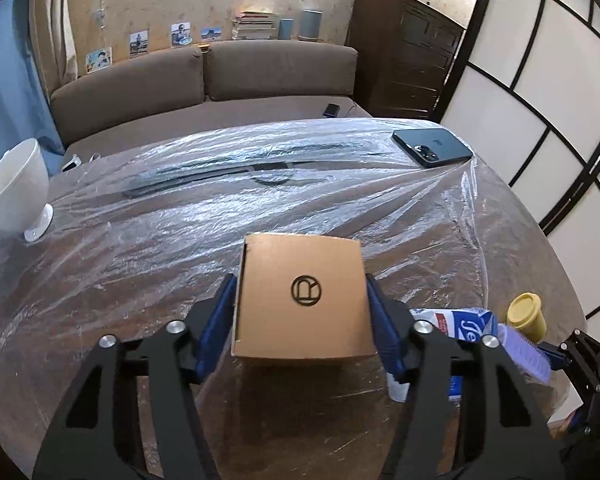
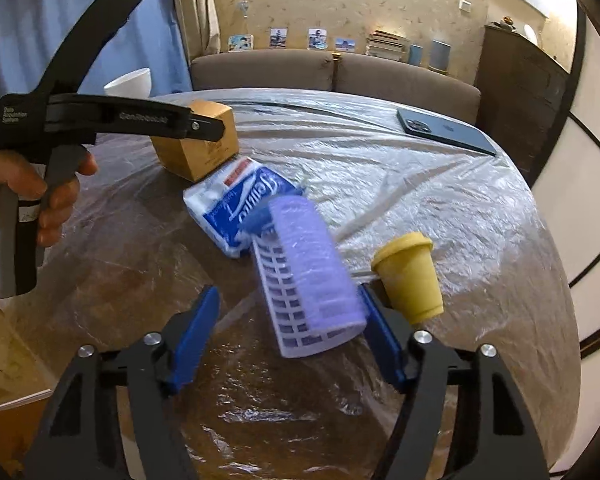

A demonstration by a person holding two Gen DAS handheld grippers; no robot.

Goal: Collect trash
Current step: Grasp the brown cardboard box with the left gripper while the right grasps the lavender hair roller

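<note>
The left claw tilts down over the bench, its blue pads pressed against both sides of one brown cardboard box, grasping it. In the right wrist view a hand wraps the left tool's black handle, arm coming in from the left edge.

The right claw also angles downward, its jaws parted around one lilac hair roller; the right pad touches the roller, the left pad stands clear, so it is not clenched.

Taking the box as landmark: one blue and white tissue pack lies just beside it, touching the roller's far end. One small yellow cup stands right of the roller, farther from the box. One dark phone lies well beyond the box to the right. One white bowl stands far to its left, at the bench edge.
</note>
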